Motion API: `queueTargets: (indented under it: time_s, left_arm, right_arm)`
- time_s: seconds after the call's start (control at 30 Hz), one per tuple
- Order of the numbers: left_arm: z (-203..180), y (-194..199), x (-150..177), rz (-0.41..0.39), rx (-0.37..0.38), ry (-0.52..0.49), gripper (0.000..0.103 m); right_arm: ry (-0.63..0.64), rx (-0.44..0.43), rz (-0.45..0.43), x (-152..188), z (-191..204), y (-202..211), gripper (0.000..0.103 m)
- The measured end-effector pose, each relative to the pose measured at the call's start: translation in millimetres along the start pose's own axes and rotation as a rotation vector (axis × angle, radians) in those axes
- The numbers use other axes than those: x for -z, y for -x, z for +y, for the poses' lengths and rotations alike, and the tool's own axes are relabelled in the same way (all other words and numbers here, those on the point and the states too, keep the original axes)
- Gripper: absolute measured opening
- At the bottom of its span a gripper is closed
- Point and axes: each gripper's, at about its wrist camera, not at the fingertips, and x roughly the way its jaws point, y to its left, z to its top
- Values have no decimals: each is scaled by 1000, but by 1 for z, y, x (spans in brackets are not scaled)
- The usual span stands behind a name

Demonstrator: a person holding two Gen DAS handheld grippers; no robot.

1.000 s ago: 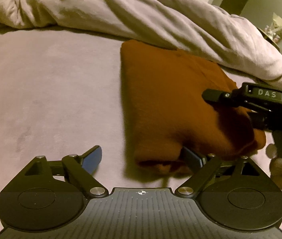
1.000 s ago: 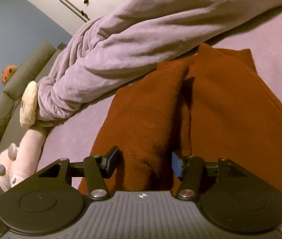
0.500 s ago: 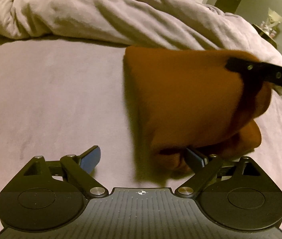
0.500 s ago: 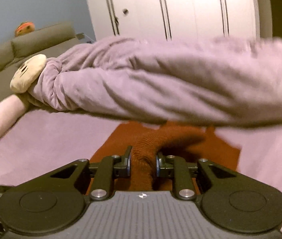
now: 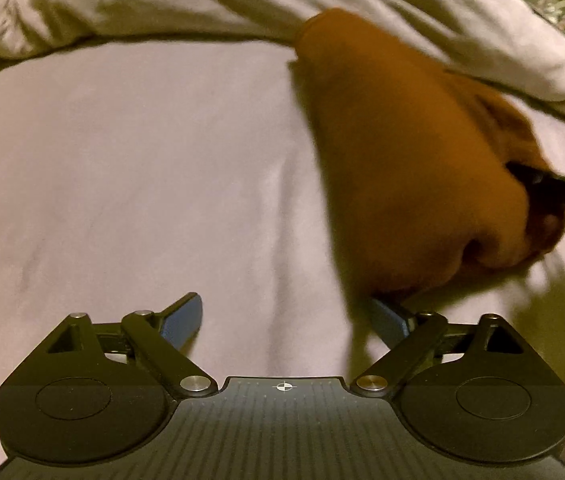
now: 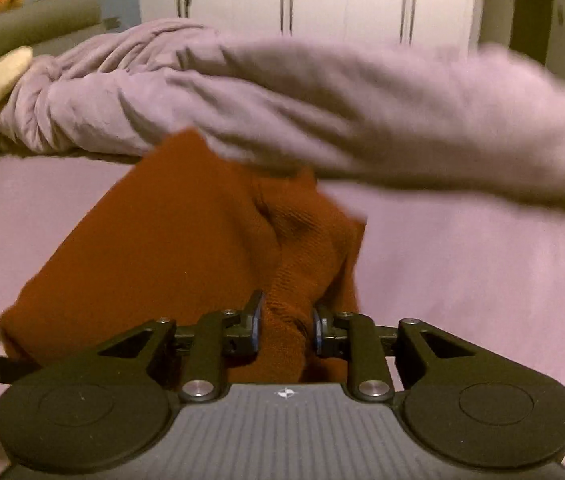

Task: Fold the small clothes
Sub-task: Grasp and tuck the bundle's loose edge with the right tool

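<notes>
A rust-brown garment (image 6: 170,248) lay on the lilac bed sheet (image 5: 122,168), its far end against the heaped duvet (image 6: 322,112). A bunched fold of it was pinched between the narrowed fingers of the right gripper (image 6: 285,326) and, it seemed, raised off the sheet. The left gripper (image 5: 288,316) was spread wide and held nothing; its right finger (image 5: 388,318) sat at the garment's near edge, whether touching could not be told through the blur.

The step in hand was judged to be the carrying-over of a fold. It would be done best if the pinched layer were drawn across low and evenly, so that no bulge was trapped beneath. The near edge could be pinned by the left gripper, so that the lower layers were not dragged along. Release should be made only once the edges were aligned.

No brand, label or writing could be read in either view.
</notes>
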Motion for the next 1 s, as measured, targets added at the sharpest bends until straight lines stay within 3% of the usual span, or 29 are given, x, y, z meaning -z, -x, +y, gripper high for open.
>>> queueTargets:
  time_s: [0.03,0.1,0.13,0.27,0.37,0.47,0.57,0.63,0.67,0.8,0.87,0.9,0.97,1.0]
  left_arm:
    - [3,4,0,-7,7,3,91]
    - [8,19,-2,-52,17,23,91]
    - [11,27,-5,-77,18,35,91]
    - [11,45,-26,-163,52,61,94]
    - [-1,33,-48,-153,56,38,95]
    - [-12,17,-57,-143,61,41,95]
    - [-14,10,-63,-138,74,50,95]
    - [-15,7,-63,-131,80,52,95]
    - [-16,8,-61,-134,80,48,95]
    - [-22,13,-57,-177,83,1,96]
    - [-30,7,-57,-164,103,-17,97]
    - [-35,1,-57,-143,94,-22,97]
    - [-40,-6,-55,-114,92,-28,98]
    - [-40,-6,-54,-114,104,-23,98]
  right_arm:
    - [-71,-58,1,-2,-9,4,29]
    - [-181,-134,0,-2,-26,11,52]
    - [-208,-143,-9,-1,-27,12,55]
    - [-330,-187,-44,-9,-48,11,56]
    - [-398,-210,-64,-24,-48,-4,56]
    - [-406,-223,-19,-42,-41,-28,56]
    - [-332,-222,28,-51,-27,-46,53]
    - [-221,-198,20,-53,-13,-47,20]
    - [-174,-177,-3,-52,-7,-43,14]
    - [-92,-85,-206,-39,1,2,12]
    - [-31,22,-304,-23,6,18,13]
    - [-12,53,-288,-17,6,12,14]
    - [-36,62,-87,-8,-6,-19,17]
    - [-87,46,-29,-3,-15,-27,21]
